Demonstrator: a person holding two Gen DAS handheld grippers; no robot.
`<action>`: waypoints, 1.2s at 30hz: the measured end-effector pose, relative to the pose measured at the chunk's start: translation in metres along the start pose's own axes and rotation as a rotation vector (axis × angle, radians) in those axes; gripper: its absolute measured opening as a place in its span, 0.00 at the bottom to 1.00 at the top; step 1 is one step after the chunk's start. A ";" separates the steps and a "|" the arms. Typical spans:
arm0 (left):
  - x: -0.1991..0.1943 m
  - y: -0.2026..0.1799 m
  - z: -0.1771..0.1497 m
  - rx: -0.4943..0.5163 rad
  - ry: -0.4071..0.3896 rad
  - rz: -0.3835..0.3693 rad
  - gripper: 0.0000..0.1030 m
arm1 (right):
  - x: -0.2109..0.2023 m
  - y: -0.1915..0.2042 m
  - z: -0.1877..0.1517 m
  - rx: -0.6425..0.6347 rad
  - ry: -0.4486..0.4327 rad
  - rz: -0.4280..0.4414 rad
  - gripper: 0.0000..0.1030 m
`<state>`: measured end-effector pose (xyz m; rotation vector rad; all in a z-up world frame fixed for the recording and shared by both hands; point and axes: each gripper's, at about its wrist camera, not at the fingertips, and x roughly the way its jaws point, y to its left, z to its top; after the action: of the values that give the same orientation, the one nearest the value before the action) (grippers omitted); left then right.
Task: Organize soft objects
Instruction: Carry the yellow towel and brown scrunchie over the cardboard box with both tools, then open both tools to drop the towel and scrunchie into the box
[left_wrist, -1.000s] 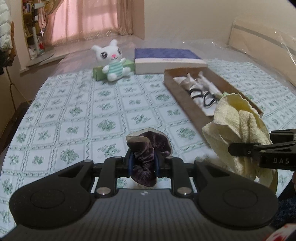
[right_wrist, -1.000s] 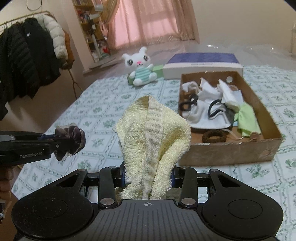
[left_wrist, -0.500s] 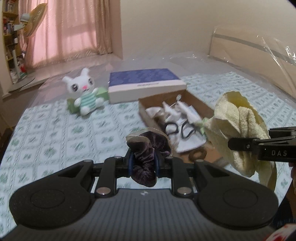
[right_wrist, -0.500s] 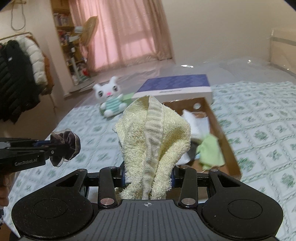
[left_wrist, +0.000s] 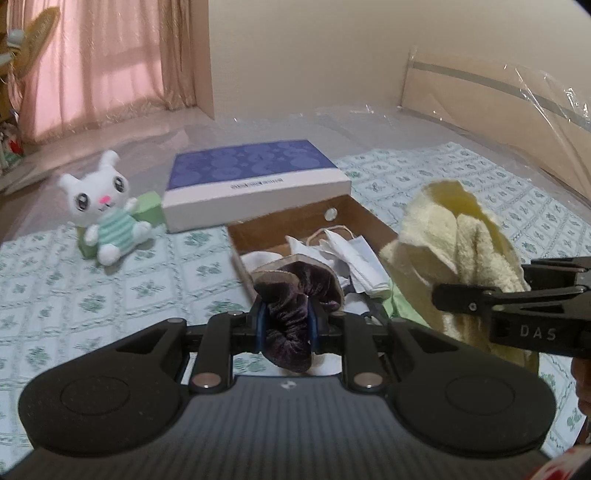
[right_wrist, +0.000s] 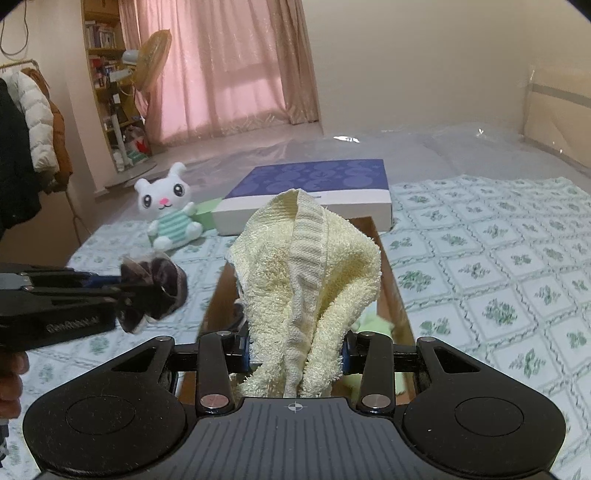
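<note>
Scrunchie (left_wrist: 291, 314), dark velvet, is clamped between the fingers of the left gripper (left_wrist: 287, 325) and bulges above and below them. Towel (right_wrist: 310, 280), pale yellow, is clamped in the right gripper (right_wrist: 295, 354), standing up in a bunched peak. Both grippers are held side by side above the near end of the box (left_wrist: 369, 218), an open cardboard tray on the patterned bedspread (right_wrist: 498, 266). Inside the box lie white cloths (left_wrist: 354, 251) and a green cloth (left_wrist: 402, 310). Beyond it sit a purple-topped case (left_wrist: 255, 184) and a plush rabbit (left_wrist: 107, 210).
</note>
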<state>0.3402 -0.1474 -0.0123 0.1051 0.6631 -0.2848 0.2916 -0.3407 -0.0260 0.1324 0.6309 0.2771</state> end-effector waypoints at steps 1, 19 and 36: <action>0.008 -0.003 0.000 0.001 0.007 0.000 0.19 | 0.005 -0.001 0.001 -0.009 0.001 -0.004 0.39; 0.094 -0.023 -0.018 -0.033 0.140 -0.031 0.19 | 0.079 -0.022 -0.018 -0.181 0.085 -0.074 0.39; 0.110 -0.026 -0.022 -0.038 0.178 -0.050 0.25 | 0.075 -0.029 -0.029 -0.240 0.106 -0.015 0.64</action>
<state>0.4023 -0.1935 -0.0981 0.0779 0.8487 -0.3134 0.3385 -0.3449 -0.0973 -0.1182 0.6981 0.3442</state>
